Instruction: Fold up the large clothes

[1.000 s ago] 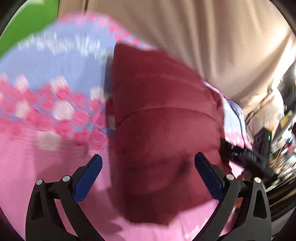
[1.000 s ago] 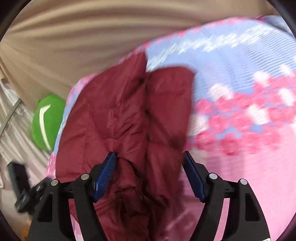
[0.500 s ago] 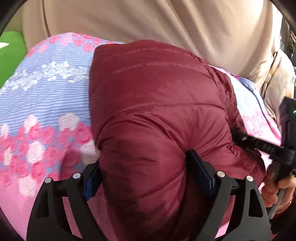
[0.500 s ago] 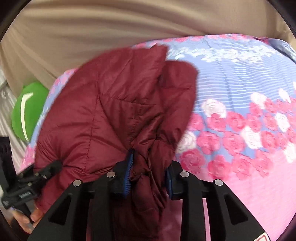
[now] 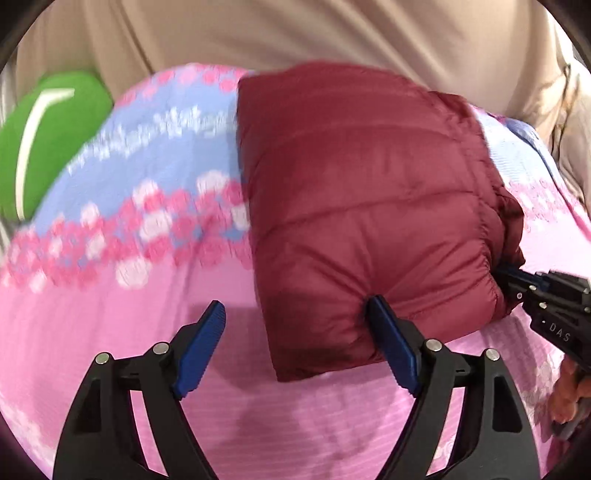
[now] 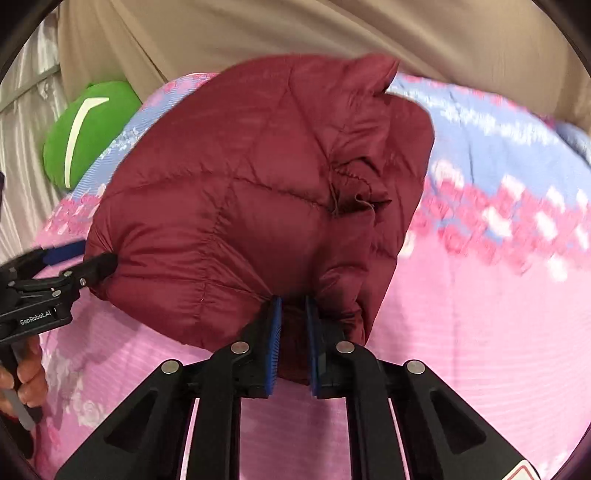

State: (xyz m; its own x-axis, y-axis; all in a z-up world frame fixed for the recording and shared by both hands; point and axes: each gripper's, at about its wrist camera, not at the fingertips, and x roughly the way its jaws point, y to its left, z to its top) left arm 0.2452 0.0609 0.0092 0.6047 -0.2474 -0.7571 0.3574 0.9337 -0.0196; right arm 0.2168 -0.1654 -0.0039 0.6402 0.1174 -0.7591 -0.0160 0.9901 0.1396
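Note:
A dark red quilted puffer jacket (image 5: 362,206) lies folded into a thick bundle on the pink and blue floral bedsheet (image 5: 122,206). My left gripper (image 5: 295,325) is open at the bundle's near left corner; its right finger touches the jacket's near edge and the left finger stands over bare sheet. My right gripper (image 6: 293,314) is shut on a bunched near edge of the jacket (image 6: 258,192). The right gripper also shows at the jacket's right side in the left wrist view (image 5: 546,306), and the left gripper shows at the jacket's left in the right wrist view (image 6: 79,258).
A green cushion (image 5: 44,140) lies at the bed's far left, also in the right wrist view (image 6: 85,125). A beige curtain (image 5: 295,33) hangs behind the bed. Pink sheet (image 6: 480,332) spreads in front and to the right.
My left gripper has let go of the jacket, opened wide and shifted left. My right gripper has closed tighter on the jacket's edge. The bundle now lies lower and flatter on the sheet.

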